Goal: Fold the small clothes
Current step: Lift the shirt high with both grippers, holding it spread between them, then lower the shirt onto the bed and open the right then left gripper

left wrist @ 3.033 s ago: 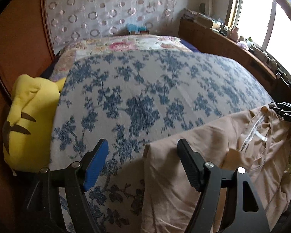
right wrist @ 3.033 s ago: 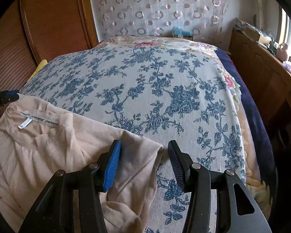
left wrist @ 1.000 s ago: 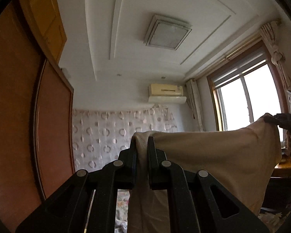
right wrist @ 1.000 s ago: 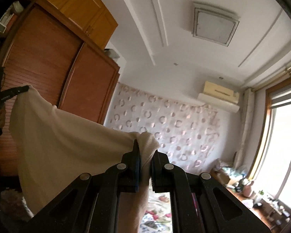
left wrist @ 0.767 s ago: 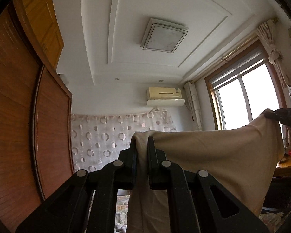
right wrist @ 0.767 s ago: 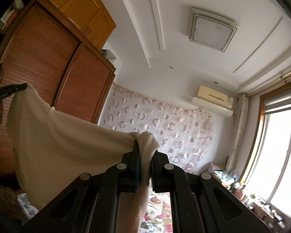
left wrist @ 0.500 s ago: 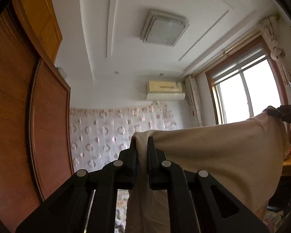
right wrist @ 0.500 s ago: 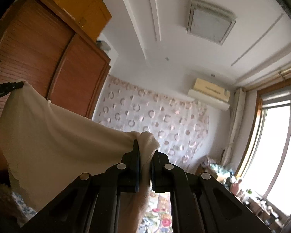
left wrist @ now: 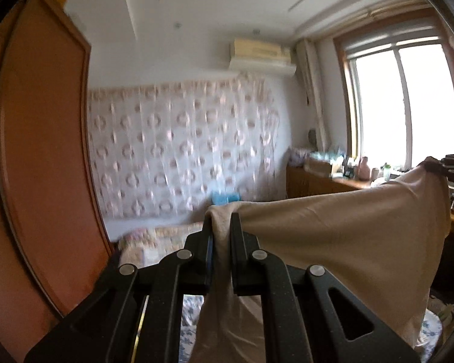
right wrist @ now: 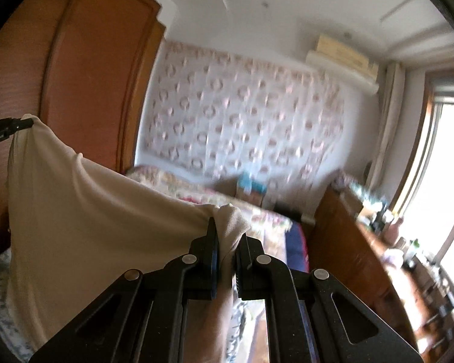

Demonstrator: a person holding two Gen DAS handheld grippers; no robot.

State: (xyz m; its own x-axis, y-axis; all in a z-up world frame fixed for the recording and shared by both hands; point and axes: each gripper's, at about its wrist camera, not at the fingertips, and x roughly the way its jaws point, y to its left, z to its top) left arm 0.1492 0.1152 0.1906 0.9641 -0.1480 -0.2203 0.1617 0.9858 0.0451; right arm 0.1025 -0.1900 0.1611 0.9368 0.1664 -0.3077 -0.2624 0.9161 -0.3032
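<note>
Two corners of the beige garment (left wrist: 342, 242) are pinched at this moment, one in each tool, and no fold has been laid yet, as far as we can judge.

In the left wrist view, our left gripper (left wrist: 222, 236) is clamped tight on a bunched corner of the cloth, with fabric squeezed between the closed jaws. From there the top hem runs taut to the right, where the far corner is held by the other tool at the frame's edge. The garment hangs in the air as a spread sheet; below it we glimpse a strip of the blue-flowered bedspread (left wrist: 190, 326). Behind are the wardrobe (left wrist: 42, 151), the patterned curtain (left wrist: 181, 151) and the window (left wrist: 402, 106), all smeared by motion.

In the right wrist view, our right gripper (right wrist: 227, 248) is likewise closed on its own corner of the garment (right wrist: 84, 211), a tuft of cloth poking out above the jaws. The hem stretches away to the left, up to the left tool near the wardrobe (right wrist: 84, 75). The bed's far edge and the wooden sideboard (right wrist: 363, 257) show beyond.

We judge the work to be early: the piece is lifted and spread, clear of the bed. Laying it flat on the bedspread and making every fold remain to be done.
</note>
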